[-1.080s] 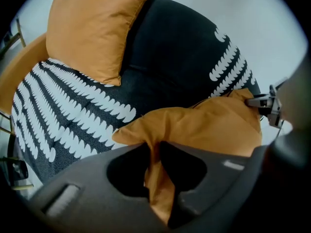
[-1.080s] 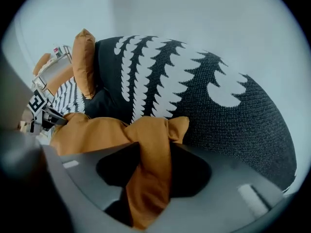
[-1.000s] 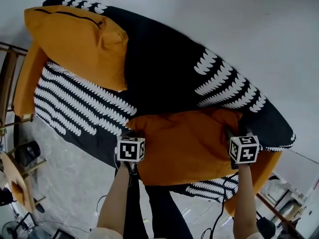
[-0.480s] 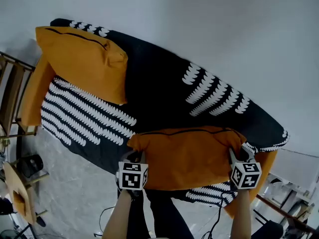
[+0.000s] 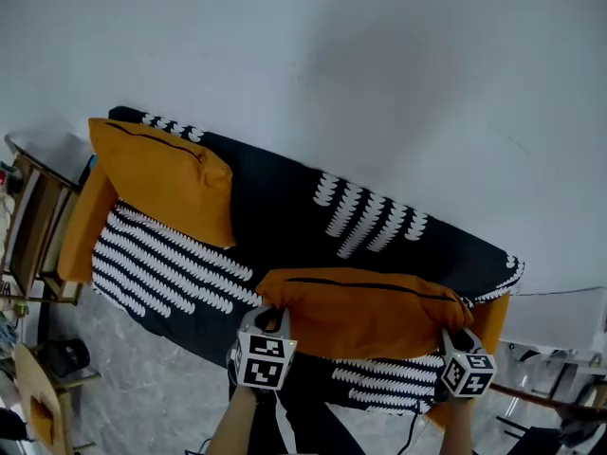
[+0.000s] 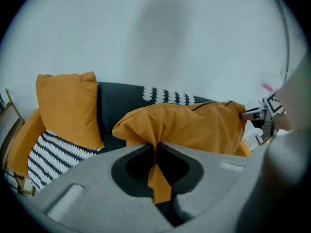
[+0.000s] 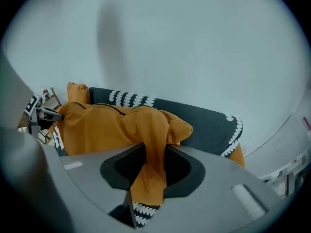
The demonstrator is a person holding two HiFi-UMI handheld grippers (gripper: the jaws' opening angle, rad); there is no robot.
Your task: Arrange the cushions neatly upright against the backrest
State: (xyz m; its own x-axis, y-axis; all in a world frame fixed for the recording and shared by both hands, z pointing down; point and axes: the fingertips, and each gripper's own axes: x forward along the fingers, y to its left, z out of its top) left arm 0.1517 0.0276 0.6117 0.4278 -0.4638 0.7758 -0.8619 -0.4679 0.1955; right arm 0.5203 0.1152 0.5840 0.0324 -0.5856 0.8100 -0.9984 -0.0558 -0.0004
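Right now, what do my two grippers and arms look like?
The left gripper and right gripper look alike: a matte grey body with a dark recess round the jaws, topped by a white cube of black square markers. The forearms show no sleeves.

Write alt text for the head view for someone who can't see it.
Seen from above, the left gripper and the right gripper hold an orange cushion by its two ends over a black, white-patterned sofa, their jaws having just closed tighter on the fabric. A second orange cushion leans upright against the backrest at the picture's left.
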